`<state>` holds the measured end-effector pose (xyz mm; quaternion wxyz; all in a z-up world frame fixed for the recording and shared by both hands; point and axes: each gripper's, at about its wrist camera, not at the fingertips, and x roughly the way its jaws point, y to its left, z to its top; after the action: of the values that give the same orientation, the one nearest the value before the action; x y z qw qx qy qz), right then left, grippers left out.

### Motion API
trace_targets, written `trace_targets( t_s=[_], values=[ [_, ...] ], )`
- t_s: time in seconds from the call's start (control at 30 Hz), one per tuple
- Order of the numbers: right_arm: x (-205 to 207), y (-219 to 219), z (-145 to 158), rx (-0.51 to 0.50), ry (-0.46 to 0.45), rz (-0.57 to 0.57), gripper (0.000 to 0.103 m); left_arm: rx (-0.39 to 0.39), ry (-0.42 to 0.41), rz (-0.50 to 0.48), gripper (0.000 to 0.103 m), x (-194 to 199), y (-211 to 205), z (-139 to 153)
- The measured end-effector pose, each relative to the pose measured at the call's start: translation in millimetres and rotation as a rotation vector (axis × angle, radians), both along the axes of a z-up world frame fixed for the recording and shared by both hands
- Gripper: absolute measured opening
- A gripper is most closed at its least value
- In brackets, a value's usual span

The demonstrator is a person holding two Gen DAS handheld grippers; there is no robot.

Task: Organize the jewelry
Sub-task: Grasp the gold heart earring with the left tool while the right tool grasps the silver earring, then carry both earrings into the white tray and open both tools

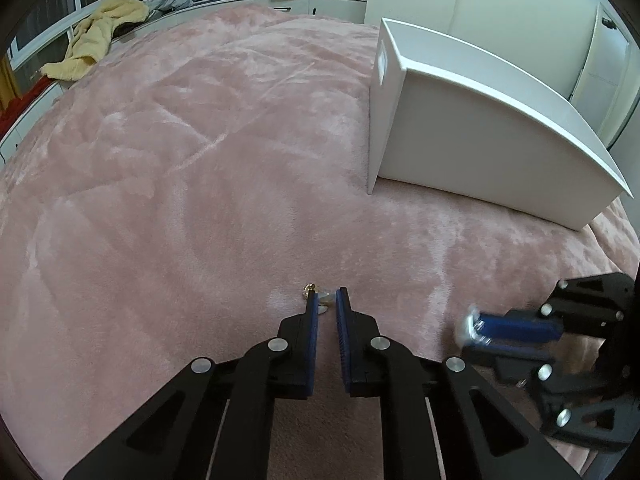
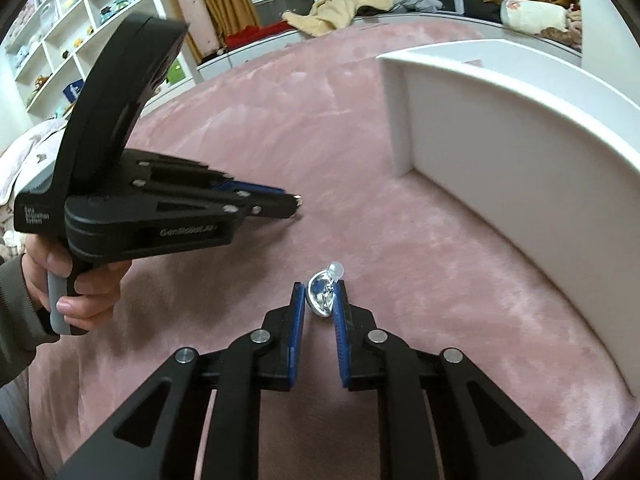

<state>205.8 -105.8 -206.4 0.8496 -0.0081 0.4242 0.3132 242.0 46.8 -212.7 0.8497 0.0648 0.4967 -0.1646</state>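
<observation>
The white box (image 1: 476, 136) stood on the pink plush blanket (image 1: 180, 168), and everything else lay on the near side of it. The left gripper (image 1: 327, 300) hovered low over the blanket, well short of the box's near corner, its blue-padded jaws drawn close with only a narrow slot between them. In that slot, at the very tips, sat a small gold-toned earring (image 1: 310, 289) with a pale piece beside it; the pads flanked it closely, but whether they actually pinched it could not be told from the left wrist view. In the right wrist view the same tool (image 2: 297, 200) showed side-on, a person's hand (image 2: 76, 280) wrapped round its grip, its tips blurred and no clearer there.

The right gripper (image 2: 319, 300) was held nearer the box's long front wall (image 2: 500, 184), above the blanket. Its jaws had closed on a silver earring (image 2: 322, 298) (a shiny cupped piece with a clear bead at its upper end), the piece squeezed between the two blue pads (image 2: 297, 308) and standing up out of the tips. From the left wrist camera this gripper (image 1: 476, 326) appeared at the lower right, below the box, its load (image 1: 471, 323) smeared by blur.

Beyond the box, a yellow garment (image 2: 344, 4) lay heaped on the white window ledge (image 2: 280, 36).
</observation>
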Motion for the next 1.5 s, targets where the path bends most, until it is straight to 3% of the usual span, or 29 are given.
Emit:
trace_targets(
  t_s=[0.1,0.13,0.17,0.2,0.3,0.43,0.93,1.5],
  values=[
    [1.8,-0.6,3.2,-0.001,-0.007,-0.011,0.015,0.011,0.0,0.005,0.015,-0.7,-0.6,-1.6],
    [0.3,-2.0,4.2,0.003,-0.006,-0.013,0.015,0.022,-0.002,0.009,0.025,-0.2,-1.9,-2.9],
    [1.1,-0.5,4.5,0.002,-0.007,-0.014,0.015,0.042,-0.002,0.021,0.041,0.8,-2.8,-5.1],
    [0.6,-0.2,4.6,-0.001,-0.008,-0.014,0.015,0.05,-0.009,0.027,0.044,1.2,-3.1,-7.4],
    [-4.8,-0.7,6.2,-0.014,-0.015,-0.013,0.015,0.055,0.001,0.037,0.043,3.5,-3.0,-14.2],
    [-6.4,-5.9,9.0,-0.011,-0.019,-0.026,0.015,0.048,0.012,0.044,0.019,4.3,-4.0,-14.5],
    [-16.5,-47.7,50.0,0.016,-0.086,-0.102,0.015,0.033,-0.055,-0.003,0.019,-5.7,-16.9,27.4],
    [-19.4,-107.4,111.3,-0.016,-0.197,-0.18,0.015,0.001,-0.196,-0.08,0.019,-7.6,-56.8,110.8]
  ],
)
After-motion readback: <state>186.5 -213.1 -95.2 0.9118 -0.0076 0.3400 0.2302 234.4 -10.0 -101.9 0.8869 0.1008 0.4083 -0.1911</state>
